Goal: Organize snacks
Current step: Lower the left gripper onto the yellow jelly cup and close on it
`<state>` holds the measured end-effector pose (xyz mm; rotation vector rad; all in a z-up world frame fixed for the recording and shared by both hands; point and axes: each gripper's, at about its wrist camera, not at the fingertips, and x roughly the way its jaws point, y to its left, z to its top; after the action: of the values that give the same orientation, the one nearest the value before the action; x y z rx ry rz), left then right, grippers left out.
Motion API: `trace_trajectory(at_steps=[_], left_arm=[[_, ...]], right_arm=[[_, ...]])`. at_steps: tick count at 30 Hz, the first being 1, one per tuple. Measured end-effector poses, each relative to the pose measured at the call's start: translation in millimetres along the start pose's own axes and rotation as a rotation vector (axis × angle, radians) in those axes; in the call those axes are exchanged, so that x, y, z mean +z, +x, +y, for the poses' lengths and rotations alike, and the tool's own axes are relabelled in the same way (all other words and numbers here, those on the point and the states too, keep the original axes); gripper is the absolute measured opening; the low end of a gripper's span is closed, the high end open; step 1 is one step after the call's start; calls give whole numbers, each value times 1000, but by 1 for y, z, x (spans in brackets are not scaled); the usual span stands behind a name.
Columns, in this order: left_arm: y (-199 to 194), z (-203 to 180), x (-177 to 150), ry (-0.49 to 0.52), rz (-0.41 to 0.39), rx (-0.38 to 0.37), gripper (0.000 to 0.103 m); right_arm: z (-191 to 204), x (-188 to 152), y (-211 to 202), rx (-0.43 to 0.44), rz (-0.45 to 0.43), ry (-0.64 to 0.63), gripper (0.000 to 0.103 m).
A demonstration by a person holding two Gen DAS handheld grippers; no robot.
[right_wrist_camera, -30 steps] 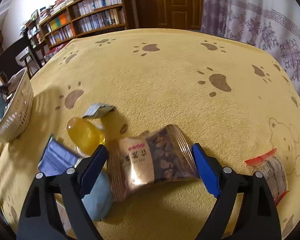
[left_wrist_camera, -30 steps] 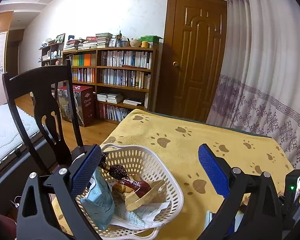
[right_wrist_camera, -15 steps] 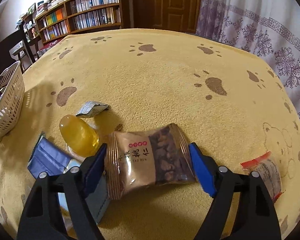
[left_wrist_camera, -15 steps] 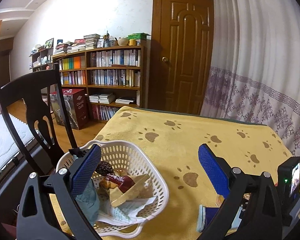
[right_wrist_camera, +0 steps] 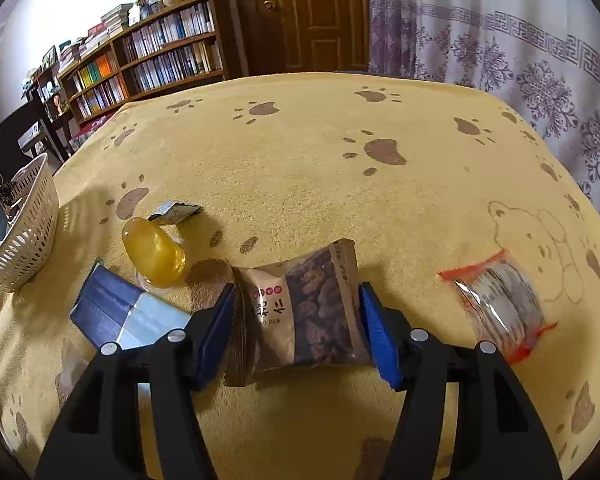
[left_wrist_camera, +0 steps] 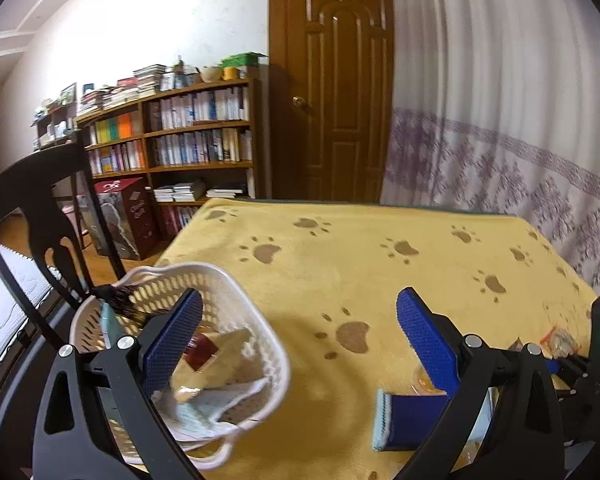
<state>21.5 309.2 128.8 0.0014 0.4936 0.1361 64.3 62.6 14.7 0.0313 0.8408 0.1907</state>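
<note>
R tongs (right_wrist_camera: 298,322) were pinched on a brown nut pack (right_wrist_camera: 300,312), both blue pads touching its sides, low over the yellow desk (right_wrist_camera: 320,168). L tongs (left_wrist_camera: 296,340) were wide, w/ nothing in them, up above the desk. Just beside the nut pack lay a blue packet (right_wrist_camera: 120,312) & a yellow jelly cup (right_wrist_camera: 154,252); a red-edged pack (right_wrist_camera: 500,304) sat to the other side. Farther L stood the white basket (left_wrist_camera: 256,320) w/ snacks in it.
</note>
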Motion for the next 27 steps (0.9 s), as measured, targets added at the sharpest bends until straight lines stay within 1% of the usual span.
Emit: trace_trajectory(at_steps=[4,6,10,13,16,21,22,24,25,27], left_arm=[[9,-15,-8,31,34,-58,99],[18,-27,-15,49,65,-97,99],[34,-43,-30,66,124,-142,98],[45,-54,-41,74,176,-204,93],[52,-64,-47,72,213,-268,86],[72,-80,-51,61,288,-361,67],[75,-83,-51,62,297,-369,65],[82,-88,-54,71,322,-376,55],[85,-91,-56,75,332,-376,53],[92,-97,-59,88,356,-363,43]], right_arm=[[-7,-6,-9,18,-22,25,61],[-13,-10,-14,34,-32,48,61],[-18,-13,-16,58,-36,67,61],[-17,-13,-17,70,-38,63,61],[-17,-13,-17,80,-38,64,61],[-17,-13,-17,93,-36,63,61],[-17,-13,-17,96,-35,65,61],[-18,-13,-16,101,-33,70,61],[-18,-14,-17,102,-32,71,61],[-19,-14,-16,105,-30,76,61]])
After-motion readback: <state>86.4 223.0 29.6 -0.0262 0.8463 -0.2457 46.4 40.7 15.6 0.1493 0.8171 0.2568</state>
